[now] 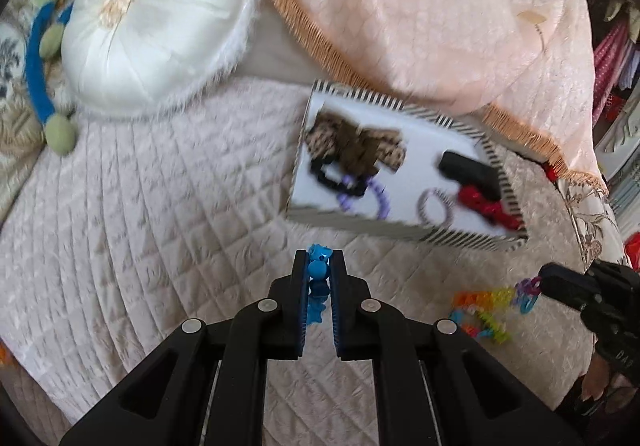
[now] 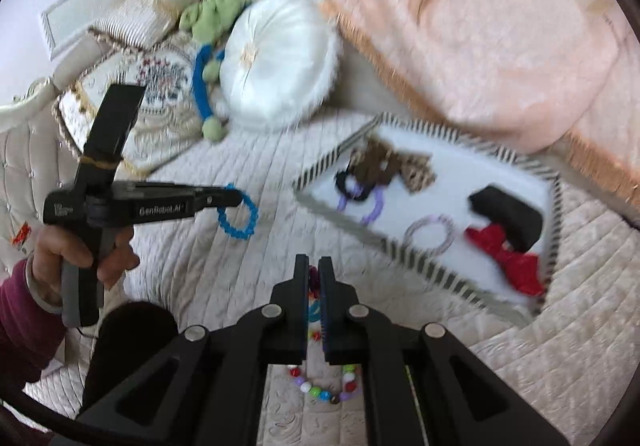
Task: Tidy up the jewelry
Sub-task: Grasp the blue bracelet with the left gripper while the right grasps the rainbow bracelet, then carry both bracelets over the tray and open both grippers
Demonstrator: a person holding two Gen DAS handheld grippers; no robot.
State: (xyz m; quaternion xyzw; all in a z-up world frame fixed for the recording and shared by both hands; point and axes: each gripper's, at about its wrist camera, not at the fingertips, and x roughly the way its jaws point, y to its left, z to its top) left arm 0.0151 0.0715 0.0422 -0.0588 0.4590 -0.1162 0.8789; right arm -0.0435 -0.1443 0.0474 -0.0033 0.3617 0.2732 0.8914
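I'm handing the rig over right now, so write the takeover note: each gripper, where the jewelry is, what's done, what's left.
Left gripper: jaws shut on the blue bracelet, lifted off the quilted bedspread.
Right gripper: jaws shut on the multicolored bead necklace, which hangs down towards the bedspread.
Striped box: open on the bedspread ahead, already holding scrunchies, a purple coil tie and a red bow.
Done: both pieces picked up.
Left: carry each over the box and release it inside.
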